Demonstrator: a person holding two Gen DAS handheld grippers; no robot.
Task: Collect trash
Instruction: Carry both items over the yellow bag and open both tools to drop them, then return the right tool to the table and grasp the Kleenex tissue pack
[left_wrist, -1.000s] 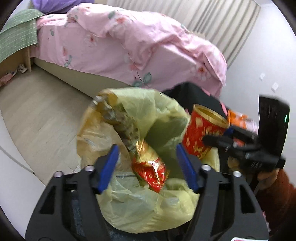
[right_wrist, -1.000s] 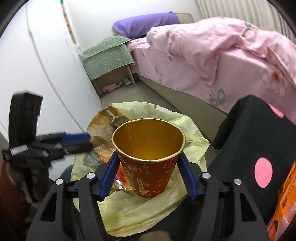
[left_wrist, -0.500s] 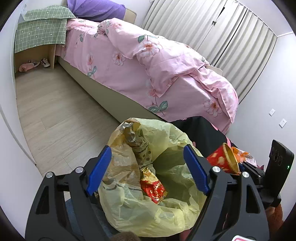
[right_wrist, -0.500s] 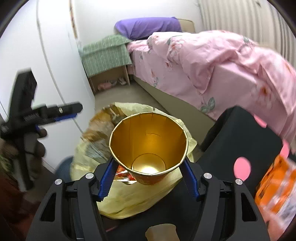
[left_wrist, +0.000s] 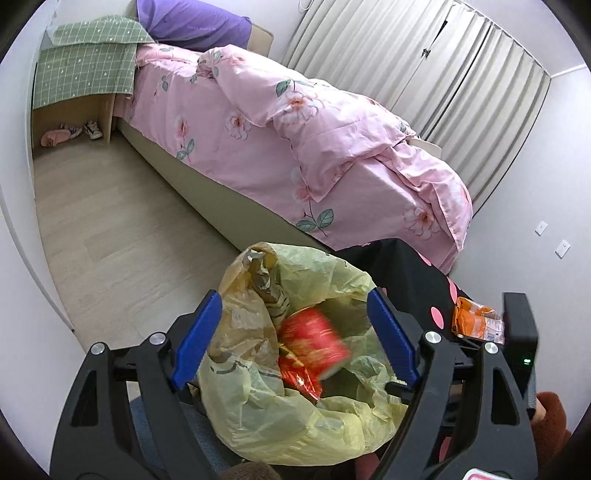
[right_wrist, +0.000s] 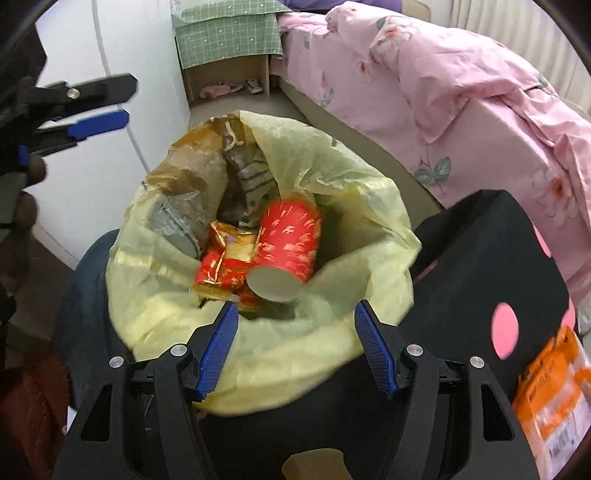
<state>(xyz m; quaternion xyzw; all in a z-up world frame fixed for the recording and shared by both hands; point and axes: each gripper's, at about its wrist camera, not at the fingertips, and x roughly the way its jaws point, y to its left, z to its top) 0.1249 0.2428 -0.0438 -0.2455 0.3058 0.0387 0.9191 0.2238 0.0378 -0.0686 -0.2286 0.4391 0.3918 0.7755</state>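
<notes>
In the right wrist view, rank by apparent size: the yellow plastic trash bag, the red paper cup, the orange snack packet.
1. Yellow plastic trash bag, clearly largest.
2 and 3. Red paper cup and orange snack packet: unsure; the packet is cut off by the frame edge and nearer the camera.

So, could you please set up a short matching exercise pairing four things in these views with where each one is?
Things:
1. red paper cup
2. orange packet
3. purple pillow
4. green checked cloth

Places:
A. draped over the bedside cabinet
B. at the head of the bed
C. inside the yellow bag
D. on the black spotted fabric

Pairs: 1-C, 2-D, 3-B, 4-A
</notes>
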